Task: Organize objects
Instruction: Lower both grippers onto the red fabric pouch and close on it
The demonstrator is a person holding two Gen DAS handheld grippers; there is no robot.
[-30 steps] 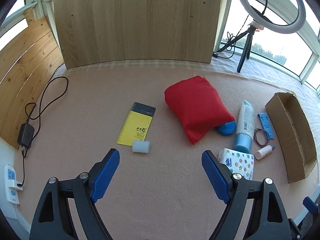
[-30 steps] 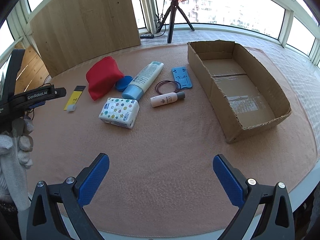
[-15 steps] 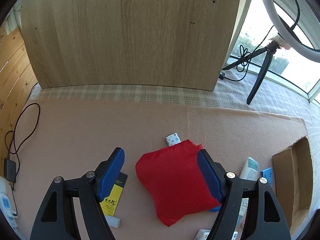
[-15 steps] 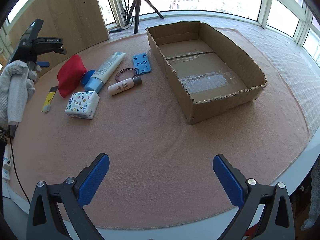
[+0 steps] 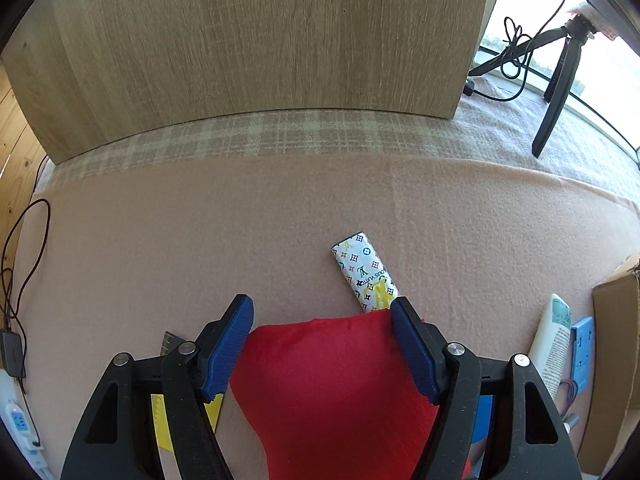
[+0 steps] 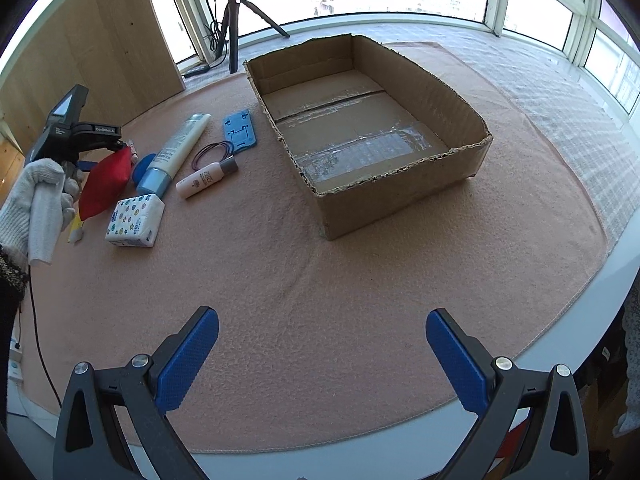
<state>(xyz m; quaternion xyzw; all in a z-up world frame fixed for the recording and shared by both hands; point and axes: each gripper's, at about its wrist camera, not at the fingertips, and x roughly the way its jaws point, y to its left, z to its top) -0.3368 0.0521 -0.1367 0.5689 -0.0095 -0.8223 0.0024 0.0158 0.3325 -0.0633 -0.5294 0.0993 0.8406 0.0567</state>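
A red fabric pouch (image 5: pixel 328 380) lies on the pink cloth, and my left gripper (image 5: pixel 322 328) straddles its far end with both blue pads pressed against its sides. In the right wrist view the same pouch (image 6: pixel 106 184) sits under that gripper, which a gloved hand (image 6: pixel 36 200) holds. A white patterned tube (image 5: pixel 366 272) lies just beyond the pouch, partly tucked under it. The open cardboard box (image 6: pixel 400 196) stands to the right with nothing in it. My right gripper (image 6: pixel 322 344) hangs open over bare cloth near the table's front edge.
Near the pouch lie a lotion tube (image 6: pixel 176 152), a blue round lid (image 6: pixel 142 166), a tissue pack (image 6: pixel 134 220), a small bottle (image 6: pixel 206 178), hair ties (image 6: pixel 210 152), a blue stand (image 6: pixel 240 130) and a yellow booklet (image 5: pixel 164 420). Wooden board (image 5: pixel 240 40) and tripod (image 5: pixel 556 80) stand behind.
My left gripper has come forward and down over the red pouch, and its jaws have narrowed onto it. The right gripper has turned a little toward the box and stays open.
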